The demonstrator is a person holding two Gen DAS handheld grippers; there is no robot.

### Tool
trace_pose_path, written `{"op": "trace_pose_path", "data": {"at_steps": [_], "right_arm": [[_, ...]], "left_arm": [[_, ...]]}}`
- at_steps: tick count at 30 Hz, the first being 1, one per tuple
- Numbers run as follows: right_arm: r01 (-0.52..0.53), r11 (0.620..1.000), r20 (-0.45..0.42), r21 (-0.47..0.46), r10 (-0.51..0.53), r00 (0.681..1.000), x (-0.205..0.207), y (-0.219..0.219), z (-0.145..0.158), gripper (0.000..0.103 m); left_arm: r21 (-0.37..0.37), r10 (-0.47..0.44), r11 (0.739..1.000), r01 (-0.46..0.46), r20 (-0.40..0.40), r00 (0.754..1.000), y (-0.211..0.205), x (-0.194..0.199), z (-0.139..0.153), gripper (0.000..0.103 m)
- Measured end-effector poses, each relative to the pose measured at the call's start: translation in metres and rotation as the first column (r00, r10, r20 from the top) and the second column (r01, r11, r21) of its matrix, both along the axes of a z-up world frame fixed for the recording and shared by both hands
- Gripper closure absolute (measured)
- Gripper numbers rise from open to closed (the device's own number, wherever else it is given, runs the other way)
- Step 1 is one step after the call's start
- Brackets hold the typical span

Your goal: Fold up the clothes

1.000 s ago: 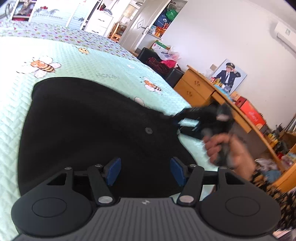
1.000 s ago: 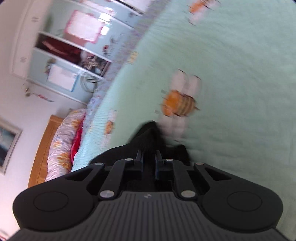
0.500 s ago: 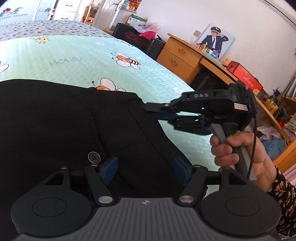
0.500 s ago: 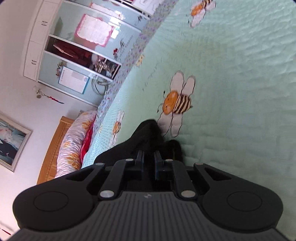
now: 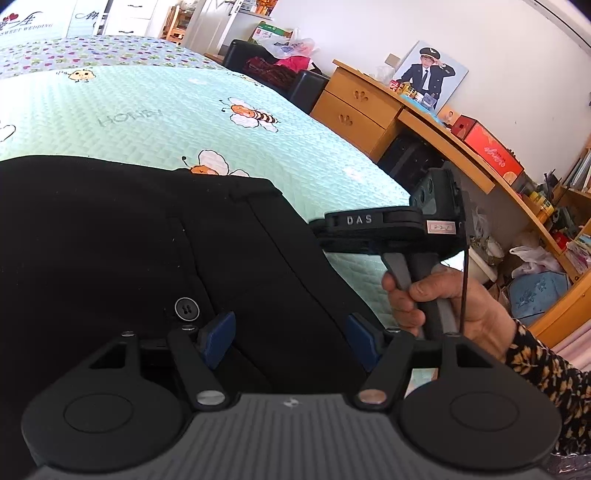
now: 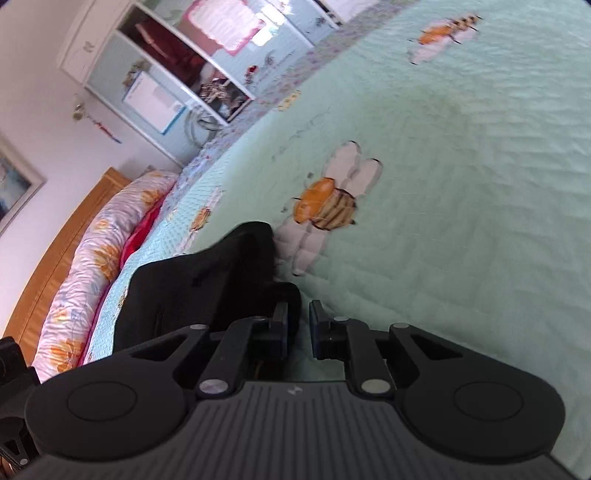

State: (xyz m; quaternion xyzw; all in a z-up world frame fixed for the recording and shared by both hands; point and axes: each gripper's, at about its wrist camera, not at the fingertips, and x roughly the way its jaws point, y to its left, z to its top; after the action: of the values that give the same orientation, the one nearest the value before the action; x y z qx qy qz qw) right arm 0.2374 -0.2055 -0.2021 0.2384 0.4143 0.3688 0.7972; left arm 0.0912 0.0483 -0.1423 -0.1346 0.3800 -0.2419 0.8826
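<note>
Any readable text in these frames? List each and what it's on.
"DAS": white letters on the right claw's black body.
"HONEY": faint stitching on the green bedspread.
"SWEET WEDDING": on the white poster behind the bed; the larger characters above it are cut off.
Red box on the desk: gold script, too small to read.
White sticker on the right claw: illegible.

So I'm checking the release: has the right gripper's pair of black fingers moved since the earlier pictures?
Yes. The right gripper has its jaws opening; the black garment now lies beside the left finger, and the green bee-print bedspread shows through the gap.
</note>
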Motion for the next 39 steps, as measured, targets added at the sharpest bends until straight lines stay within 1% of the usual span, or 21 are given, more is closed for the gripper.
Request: {"op": "trace_pose_path", "data": {"at_steps": [1, 4, 6, 7, 8, 10, 11, 16, 19, 21, 23, 25, 26, 27, 29, 32, 34, 35, 36, 37, 39], "right_arm": [[-0.012, 1.0, 0.009, -0.004, 0.012, 1.0, 0.002, 0.002, 0.001, 0.077], [-0.026, 0.999, 0.046, -0.025, 0.027, 0.999, 0.007, 0.008, -0.001, 0.078], [-0.026, 1.0, 0.049, -0.005, 0.026, 0.998, 0.01, 0.006, -0.003, 0.079], [-0.023, 1.0, 0.042, 0.015, 0.022, 0.999, 0.01, 0.004, -0.003, 0.081], [-0.03, 0.999, 0.051, 0.043, 0.028, 0.998, 0.009, 0.003, -0.002, 0.09], [-0.015, 0.999, 0.079, 0.05, 0.011, 0.997, 0.001, 0.003, 0.007, 0.091], [-0.003, 0.997, 0.081, 0.08, -0.003, 0.997, 0.001, 0.002, 0.011, 0.096], [-0.034, 0.978, 0.181, 0.206, -0.004, 0.984, -0.002, 0.014, 0.06, 0.097], [-0.032, 0.963, 0.17, 0.268, -0.014, 0.985, 0.02, 0.029, 0.07, 0.097], [-0.017, 0.962, 0.08, 0.272, -0.005, 0.997, 0.041, 0.039, 0.055, 0.097], [0.045, 0.991, 0.005, 0.123, -0.046, 0.999, 0.052, 0.048, 0.027, 0.096], [0.094, 0.986, -0.089, 0.136, -0.082, 0.993, 0.057, 0.036, 0.005, 0.086], [0.119, 0.983, -0.134, 0.143, -0.1, 0.986, 0.058, 0.029, -0.005, 0.076], [0.146, 0.974, -0.14, 0.171, -0.123, 0.982, 0.054, 0.019, -0.006, 0.076], [0.189, 0.961, -0.112, 0.204, -0.169, 0.979, 0.038, -0.003, 0.002, 0.076], [0.232, 0.945, -0.098, 0.231, -0.214, 0.972, 0.002, -0.031, 0.016, 0.075], [0.235, 0.944, -0.083, 0.232, -0.222, 0.972, -0.027, -0.044, 0.025, 0.072], [0.235, 0.945, -0.075, 0.227, -0.224, 0.972, -0.044, -0.046, 0.028, 0.069], [0.235, 0.946, -0.066, 0.223, -0.225, 0.972, -0.06, -0.049, 0.031, 0.062], [0.232, 0.947, -0.054, 0.22, -0.226, 0.973, -0.076, -0.049, 0.033, 0.059], [0.247, 0.951, -0.032, 0.188, -0.245, 0.969, -0.104, -0.045, 0.036, 0.046]], "left_arm": [[-0.002, -0.001, 1.0, 0.001, 0.0, 1.0, 0.0, 0.0, 0.0, 0.034], [-0.005, 0.0, 1.0, 0.0, 0.001, 1.0, 0.001, 0.0, -0.001, 0.034], [-0.007, -0.002, 1.0, 0.002, 0.002, 1.0, 0.001, -0.001, 0.0, 0.034], [-0.003, -0.004, 1.0, 0.004, 0.004, 1.0, 0.0, -0.002, 0.0, 0.034], [0.006, -0.01, 1.0, 0.01, 0.009, 1.0, -0.002, -0.003, 0.001, 0.034], [0.038, -0.024, 0.999, 0.023, 0.024, 0.999, -0.006, -0.006, 0.003, 0.034], [0.056, -0.033, 0.998, 0.031, 0.029, 0.999, -0.009, -0.007, 0.005, 0.034], [0.148, -0.091, 0.986, 0.079, 0.076, 0.993, -0.022, -0.015, 0.024, 0.034], [0.206, -0.115, 0.974, 0.096, 0.081, 0.99, -0.026, -0.014, 0.028, 0.034], [0.234, -0.117, 0.967, 0.099, 0.065, 0.991, -0.026, -0.009, 0.023, 0.033], [0.183, -0.09, 0.98, 0.083, 0.033, 0.995, -0.016, -0.001, 0.01, 0.033], [0.092, -0.06, 0.994, 0.058, 0.016, 0.998, -0.003, 0.003, 0.004, 0.033], [0.051, -0.045, 0.998, 0.045, 0.009, 0.999, 0.003, 0.004, 0.002, 0.033], [0.023, -0.033, 0.999, 0.033, 0.007, 0.999, 0.007, 0.003, 0.002, 0.033], [-0.007, -0.003, 1.0, 0.003, 0.018, 1.0, 0.014, -0.004, 0.004, 0.033], [-0.07, 0.081, 0.995, -0.076, 0.078, 0.994, 0.03, -0.032, 0.014, 0.034], [-0.125, 0.177, 0.979, -0.16, 0.132, 0.975, 0.045, -0.061, 0.026, 0.034], [-0.15, 0.234, 0.966, -0.211, 0.155, 0.96, 0.053, -0.078, 0.032, 0.034], [-0.167, 0.292, 0.95, -0.264, 0.175, 0.94, 0.062, -0.095, 0.035, 0.033], [-0.175, 0.351, 0.931, -0.32, 0.189, 0.917, 0.071, -0.111, 0.038, 0.033], [-0.178, 0.446, 0.892, -0.416, 0.188, 0.875, 0.088, -0.139, 0.038, 0.033]]}}
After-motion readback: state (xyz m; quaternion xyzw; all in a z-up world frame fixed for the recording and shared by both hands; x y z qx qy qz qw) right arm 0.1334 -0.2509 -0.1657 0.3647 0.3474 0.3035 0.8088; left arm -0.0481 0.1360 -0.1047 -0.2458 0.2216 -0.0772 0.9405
